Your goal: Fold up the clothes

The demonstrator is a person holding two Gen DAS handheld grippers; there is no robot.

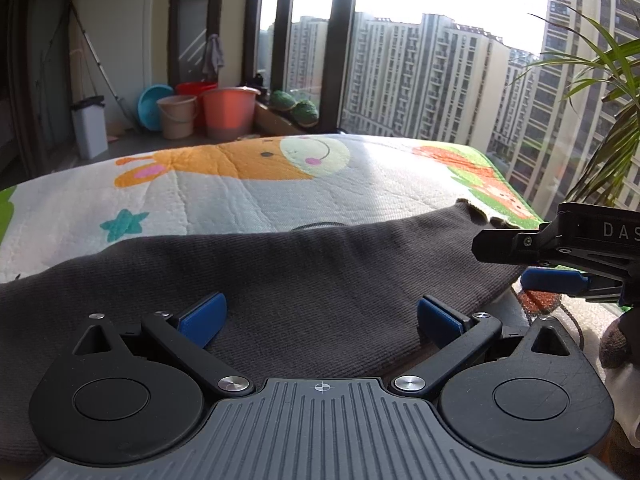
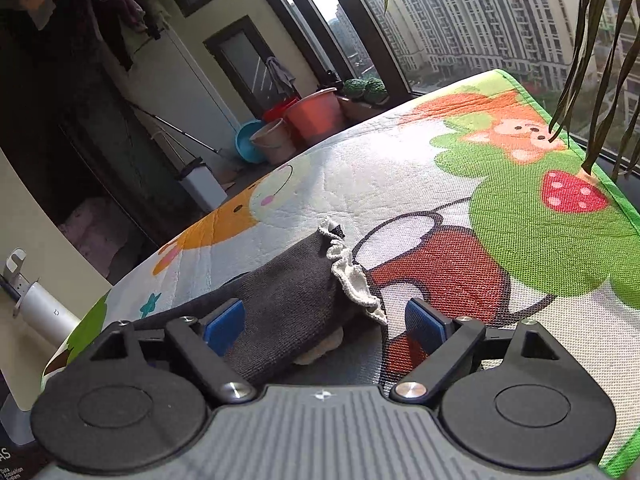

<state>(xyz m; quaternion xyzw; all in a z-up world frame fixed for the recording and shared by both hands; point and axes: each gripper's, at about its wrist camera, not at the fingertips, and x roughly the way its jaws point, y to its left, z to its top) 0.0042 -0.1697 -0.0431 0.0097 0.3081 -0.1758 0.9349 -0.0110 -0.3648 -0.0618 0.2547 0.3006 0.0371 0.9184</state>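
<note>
A dark grey ribbed garment (image 1: 304,280) lies in a long band across the cartoon play mat (image 1: 248,204). My left gripper (image 1: 320,320) hangs open just over its middle, blue pads wide apart and nothing pinched. At the garment's right end my right gripper (image 1: 520,264) comes in from the side. In the right wrist view that end of the garment (image 2: 288,292), with a pale frilled hem (image 2: 352,276), lies between the open right gripper's (image 2: 325,326) pads. The left pad (image 2: 224,326) sits against the cloth, while the right pad stands off it over the mat (image 2: 400,184).
Beyond the mat's far edge stand several buckets (image 1: 228,112), a blue basin and a white bin (image 1: 90,128) by the window wall. A potted plant's leaves (image 2: 592,80) hang over the mat's right corner. A white cylinder (image 2: 44,312) sits off the left edge.
</note>
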